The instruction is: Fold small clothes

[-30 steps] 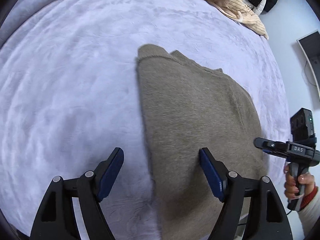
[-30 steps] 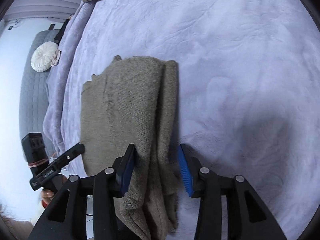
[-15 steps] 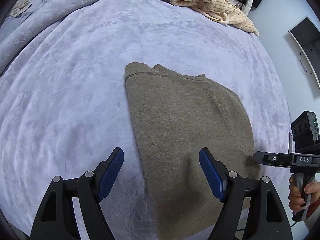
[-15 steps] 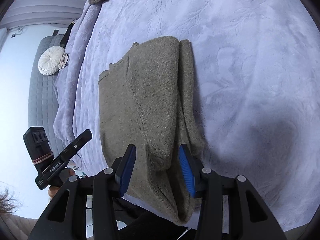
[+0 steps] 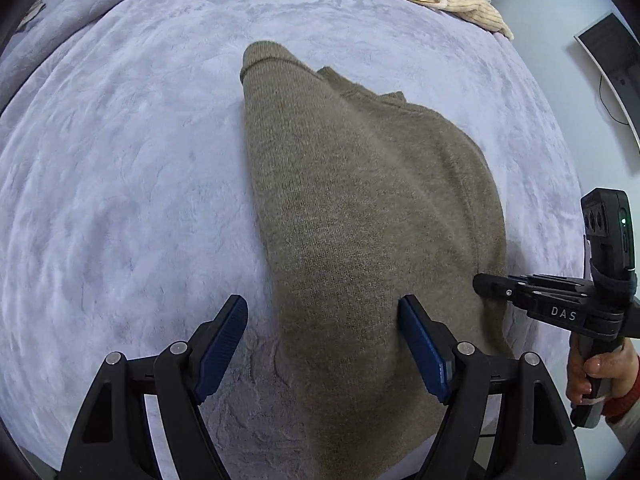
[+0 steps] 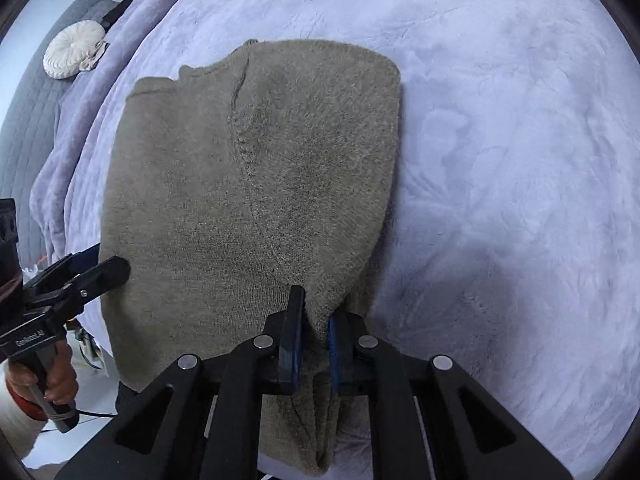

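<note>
The sweater (image 6: pixel 224 184) lies flat on the lilac blanket (image 6: pixel 500 128), its near end hanging over the blanket's edge. One side is already folded in along its length, with a seam line running down the middle in the right wrist view.

The right gripper (image 6: pixel 314 332) is closing on the near hem of that folded side; a thick pinch of knit is squeezed between the blue pads, so it holds the sweater. The left gripper (image 5: pixel 324 344) hovers over the opposite side of the sweater with jaws wide and nothing gripped — the knit's long edge runs between the fingers, and one pad sits over the fabric.

My read is that the step in hand is gathering the near hem to fold it up toward the collar. To do it well, the left gripper likely needs to come down and pinch the hem at a matching spot on its own side, taking all the layers, so both corners lift level. Carry them low over the sweater and lay the hem square to the collar end — an uneven pull could drag the folded side open.

Writing: the right gripper's body reads "DAS" (image 5: pixel 563 313); the left gripper's body has a small white label, roughly "GenRobot.AI" (image 6: pixel 29 338), though it is too small to be sure.
</note>
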The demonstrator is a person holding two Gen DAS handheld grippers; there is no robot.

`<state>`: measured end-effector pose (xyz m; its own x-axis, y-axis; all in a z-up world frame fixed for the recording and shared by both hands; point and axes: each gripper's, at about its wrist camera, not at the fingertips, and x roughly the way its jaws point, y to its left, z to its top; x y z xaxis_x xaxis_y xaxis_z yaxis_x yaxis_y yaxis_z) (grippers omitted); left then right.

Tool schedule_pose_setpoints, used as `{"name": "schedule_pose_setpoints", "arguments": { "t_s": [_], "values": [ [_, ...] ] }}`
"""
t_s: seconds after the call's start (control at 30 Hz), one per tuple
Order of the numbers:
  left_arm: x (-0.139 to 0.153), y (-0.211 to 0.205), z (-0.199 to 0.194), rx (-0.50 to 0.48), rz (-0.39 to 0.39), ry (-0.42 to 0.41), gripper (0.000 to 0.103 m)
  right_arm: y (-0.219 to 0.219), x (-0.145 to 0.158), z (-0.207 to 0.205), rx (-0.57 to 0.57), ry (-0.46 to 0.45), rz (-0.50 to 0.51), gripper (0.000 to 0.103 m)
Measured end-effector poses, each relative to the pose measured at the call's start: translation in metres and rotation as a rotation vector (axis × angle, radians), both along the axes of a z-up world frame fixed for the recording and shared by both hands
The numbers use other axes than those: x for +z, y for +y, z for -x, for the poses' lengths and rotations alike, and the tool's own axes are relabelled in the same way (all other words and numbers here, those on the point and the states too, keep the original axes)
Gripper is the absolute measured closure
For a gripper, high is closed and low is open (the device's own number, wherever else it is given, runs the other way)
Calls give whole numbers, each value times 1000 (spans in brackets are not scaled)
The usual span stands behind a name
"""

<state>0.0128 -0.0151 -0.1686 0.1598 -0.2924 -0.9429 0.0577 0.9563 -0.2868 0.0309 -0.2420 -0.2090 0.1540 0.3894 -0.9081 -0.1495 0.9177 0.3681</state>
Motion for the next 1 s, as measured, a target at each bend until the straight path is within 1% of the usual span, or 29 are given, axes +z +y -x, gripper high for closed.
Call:
{"name": "schedule_pose_setpoints", "arguments": {
  "t_s": [0.1, 0.23, 0.33, 0.43, 0.53, 0.63, 0.67, 0.73, 0.83, 0.9, 0.93, 1.0],
  "values": [
    [-6, 0, 3, 12, -7, 5, 24, 1, 2, 0, 1, -11, 0, 92],
    [-12, 4, 4, 29, 6, 23, 24, 0, 4, 3, -12, -20, -13, 92],
    [-10, 4, 3, 27, -3, 27, 24, -3, 7, 6, -39, -8, -27, 92],
    [-8, 2, 3, 17, -22, 25, 24, -3, 10, 8, -38, -9, -12, 91],
    [-8, 3, 2, 27, -17, 37, 24, -2, 11, 10, -41, -8, 2, 91],
    [-10, 5, 2, 42, -8, 48, 24, -2, 13, 12, -62, -1, 21, 86],
    [-10, 5, 3, 43, -11, 48, 24, -2, 15, 14, -74, 0, 34, 81],
    [-9, 4, 3, 39, -19, 46, 24, -6, 20, 18, -107, 2, 64, 73],
    [-8, 4, 2, 40, -24, 49, 24, -12, 29, 24, -149, 5, 82, 73],
    [-7, 5, 2, 44, -29, 53, 24, -11, 38, 30, -158, -16, 73, 75],
    [-7, 6, 2, 46, -32, 56, 24, -9, 44, 33, -149, -34, 62, 80],
    [-5, 7, 2, 47, -35, 63, 24, -1, 52, 38, -113, -59, 46, 81]
  ]
}}
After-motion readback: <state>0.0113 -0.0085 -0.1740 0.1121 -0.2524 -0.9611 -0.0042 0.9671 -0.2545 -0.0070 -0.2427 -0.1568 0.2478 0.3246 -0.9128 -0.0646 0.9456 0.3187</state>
